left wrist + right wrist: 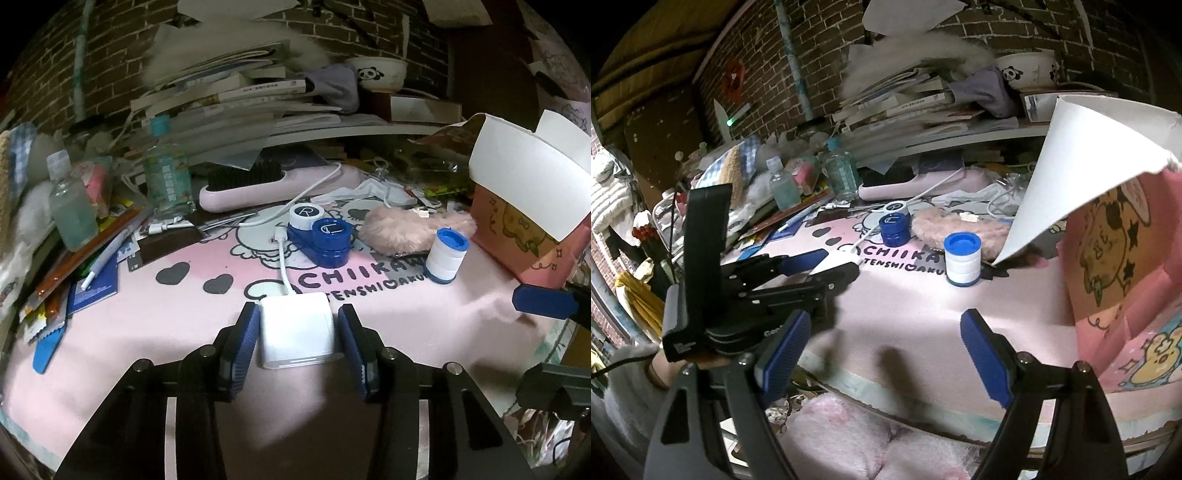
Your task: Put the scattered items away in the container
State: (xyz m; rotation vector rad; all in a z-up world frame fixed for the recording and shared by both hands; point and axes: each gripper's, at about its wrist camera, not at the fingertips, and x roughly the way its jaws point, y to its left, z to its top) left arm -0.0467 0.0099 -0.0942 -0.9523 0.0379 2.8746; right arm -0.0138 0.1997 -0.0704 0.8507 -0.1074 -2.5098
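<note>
Left gripper (298, 334) straddling white charger block (297, 332) on pink mat (147, 350); blue pads at both sides, contact unclear, so grasp state cannot be confirmed. White cable (282, 258) running from block toward blue lens case (321, 236). Right gripper (886, 350) spread wide, nothing between pads, hovering at mat's near edge. Blue-and-white cylinder (962, 264) upright mid-mat, just beside pink fuzzy pouch (955, 227). Pink cartoon-print box (1115, 258) at right, white flaps up, open. Farther back: pink hairbrush (251, 184), two clear bottles (72, 218) at left among loose papers. Behind those: book stack (240, 99) on shelf, panda bowl (380, 74), brick wall (110, 55).
</note>
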